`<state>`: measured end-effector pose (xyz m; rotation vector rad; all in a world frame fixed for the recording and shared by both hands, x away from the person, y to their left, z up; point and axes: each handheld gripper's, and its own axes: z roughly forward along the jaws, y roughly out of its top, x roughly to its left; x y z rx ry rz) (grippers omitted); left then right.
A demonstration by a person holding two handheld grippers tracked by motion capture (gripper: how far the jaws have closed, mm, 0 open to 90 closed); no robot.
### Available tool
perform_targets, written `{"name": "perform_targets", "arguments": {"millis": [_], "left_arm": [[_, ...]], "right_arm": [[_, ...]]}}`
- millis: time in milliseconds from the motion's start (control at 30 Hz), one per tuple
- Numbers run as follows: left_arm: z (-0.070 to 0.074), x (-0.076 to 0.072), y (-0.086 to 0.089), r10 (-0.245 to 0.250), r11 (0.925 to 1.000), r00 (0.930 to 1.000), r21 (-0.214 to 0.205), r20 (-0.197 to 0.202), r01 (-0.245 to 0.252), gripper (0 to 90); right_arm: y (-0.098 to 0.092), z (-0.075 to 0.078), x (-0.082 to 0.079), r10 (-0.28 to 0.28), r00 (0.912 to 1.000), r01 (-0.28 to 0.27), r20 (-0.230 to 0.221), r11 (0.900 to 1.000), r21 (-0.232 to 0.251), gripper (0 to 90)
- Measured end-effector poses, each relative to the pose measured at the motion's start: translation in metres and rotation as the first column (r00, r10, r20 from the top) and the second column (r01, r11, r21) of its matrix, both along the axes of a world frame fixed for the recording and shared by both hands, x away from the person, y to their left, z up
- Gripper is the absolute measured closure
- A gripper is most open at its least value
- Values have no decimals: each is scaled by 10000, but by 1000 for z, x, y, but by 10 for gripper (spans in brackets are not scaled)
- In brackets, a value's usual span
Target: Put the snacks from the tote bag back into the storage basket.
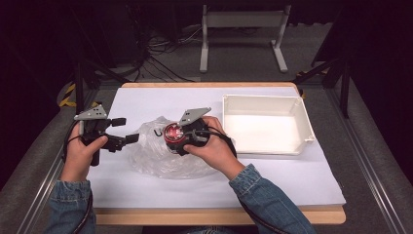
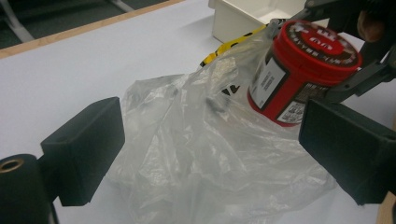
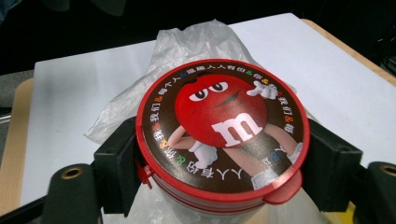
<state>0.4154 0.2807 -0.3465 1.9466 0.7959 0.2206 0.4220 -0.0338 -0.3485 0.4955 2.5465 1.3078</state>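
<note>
A: Right tongs (image 3: 219,154) pinch the round red-lidded candy tub (image 3: 222,135) above the crumpled clear plastic bag (image 1: 160,153); left tongs (image 2: 210,154) spread.

B: Film may cling and drag the bag along.

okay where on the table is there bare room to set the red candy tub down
Bare white sheet lies behind the plastic bag, and along the near edge under the white bin; the bin's floor is free too. It is crowded mid-table, where the bag, left gripper and right gripper with the tub meet.
</note>
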Motion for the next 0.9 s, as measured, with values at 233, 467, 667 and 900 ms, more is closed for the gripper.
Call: {"name": "perform_targets", "arguments": {"millis": [233,467,667,900], "left_arm": [[0,1,3,37,10000,10000,-29,-55,-38,78],[-1,2,4,-254,9997,9996,-34,-156,253,54],[-2,4,3,-349,9993,9988,107,-341,353,48],[-3,5,6,-302,9995,9984,65,-468,306,47]], "right_arm": [[-8,16,-2,139,9999,-139,49,9999,40,254],[-23,37,-3,87,9999,-88,82,9999,66,254],[-38,50,-2,-37,10000,37,47,10000,69,254],[-55,59,1,-239,9997,238,61,9996,125,254]]}}
